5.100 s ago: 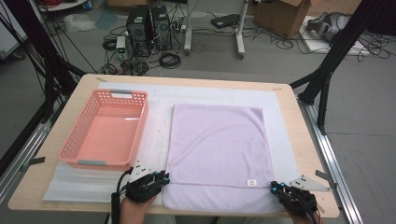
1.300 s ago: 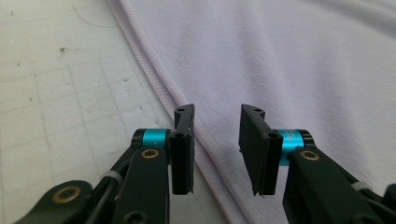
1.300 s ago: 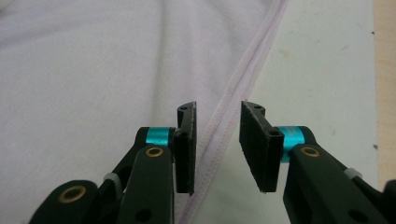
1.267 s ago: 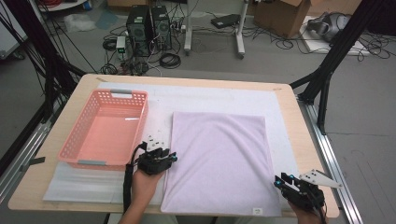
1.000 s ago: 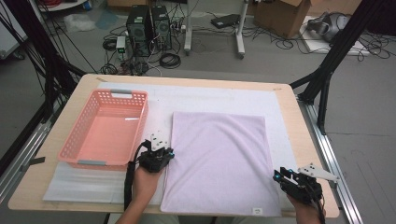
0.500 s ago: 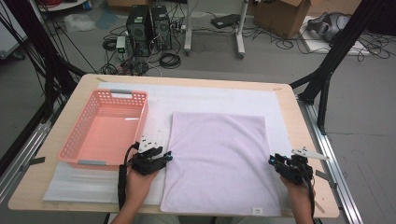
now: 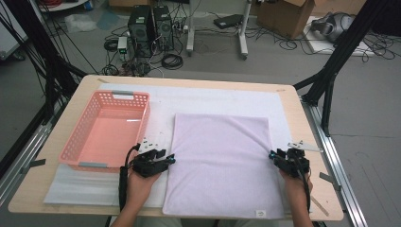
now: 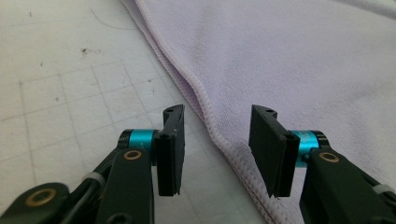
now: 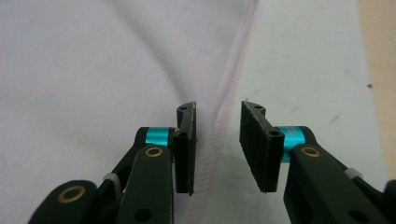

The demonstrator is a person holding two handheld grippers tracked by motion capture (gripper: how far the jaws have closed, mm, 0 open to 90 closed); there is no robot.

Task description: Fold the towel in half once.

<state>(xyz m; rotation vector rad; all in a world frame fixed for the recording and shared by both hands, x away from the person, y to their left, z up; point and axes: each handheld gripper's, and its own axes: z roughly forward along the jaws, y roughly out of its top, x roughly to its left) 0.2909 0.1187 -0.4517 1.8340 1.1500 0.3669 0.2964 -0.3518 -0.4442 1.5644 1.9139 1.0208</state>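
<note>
A lilac towel (image 7: 220,161) lies flat on the white mat, a small label (image 7: 259,213) near its front right corner. My left gripper (image 7: 168,160) sits at the middle of the towel's left edge. Its jaws have just been opening and stand open (image 8: 217,114), with the hem (image 8: 205,100) on the mat between them, not pinched. My right gripper (image 7: 274,155) sits at the towel's right edge. Its jaws have just been opening a little, and they stand apart (image 9: 218,109) over the hem (image 9: 233,79) without pressing it.
A pink plastic basket (image 7: 71,142) stands empty on the left of the table, close behind my left gripper. The white mat (image 7: 90,191) covers most of the wooden tabletop (image 7: 33,189). Black frame posts, computers and cables stand on the floor beyond the table.
The towel's near edge has come closer to the table's front. My right gripper has moved from the front right corner up along the right edge. My left gripper has shifted slightly left.
</note>
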